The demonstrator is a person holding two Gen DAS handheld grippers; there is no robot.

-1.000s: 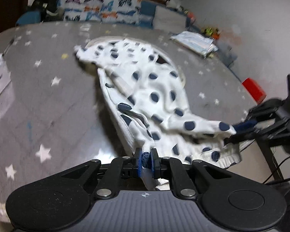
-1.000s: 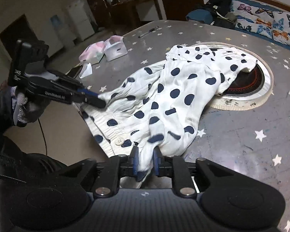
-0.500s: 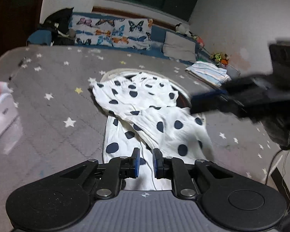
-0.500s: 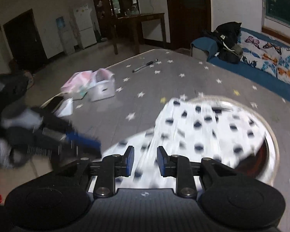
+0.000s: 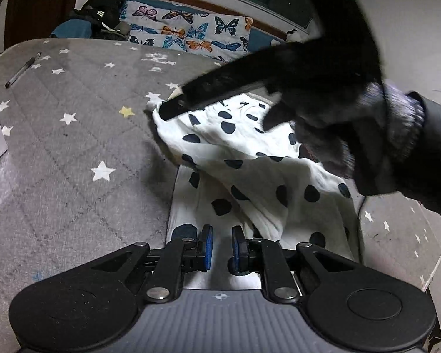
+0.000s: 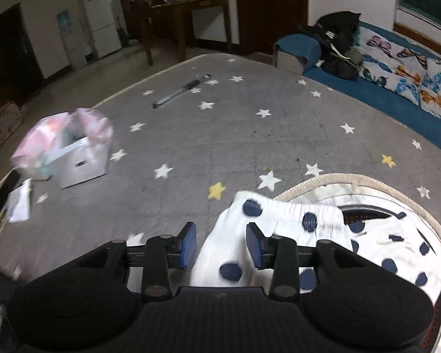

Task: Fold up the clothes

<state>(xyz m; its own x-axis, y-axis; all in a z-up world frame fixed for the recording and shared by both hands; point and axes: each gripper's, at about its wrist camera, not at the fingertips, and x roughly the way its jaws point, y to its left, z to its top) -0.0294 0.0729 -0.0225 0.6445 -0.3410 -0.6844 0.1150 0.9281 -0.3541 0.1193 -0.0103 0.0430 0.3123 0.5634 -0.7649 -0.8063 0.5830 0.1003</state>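
A white garment with dark blue dots (image 5: 258, 176) lies crumpled on the grey star-patterned table (image 5: 73, 147), partly over a round inset burner. My left gripper (image 5: 219, 247) is open and empty just above the garment's near end. My right gripper (image 6: 222, 244) is open and empty above the garment's far corner (image 6: 279, 214). In the left wrist view the right gripper's dark fingers (image 5: 208, 94) reach over that far corner, with the gloved hand behind them.
A white box with pink tissue (image 6: 70, 153) and loose paper (image 6: 19, 200) sit at the table's left. A pen (image 6: 179, 91) lies at the far side. The round burner rim (image 6: 332, 181) shows beside the garment. A butterfly-print sofa (image 6: 402, 67) stands beyond the table.
Both grippers let go of the garment and opened. The garment dropped onto the table. My right gripper moved across to the garment's far corner and opened wider.
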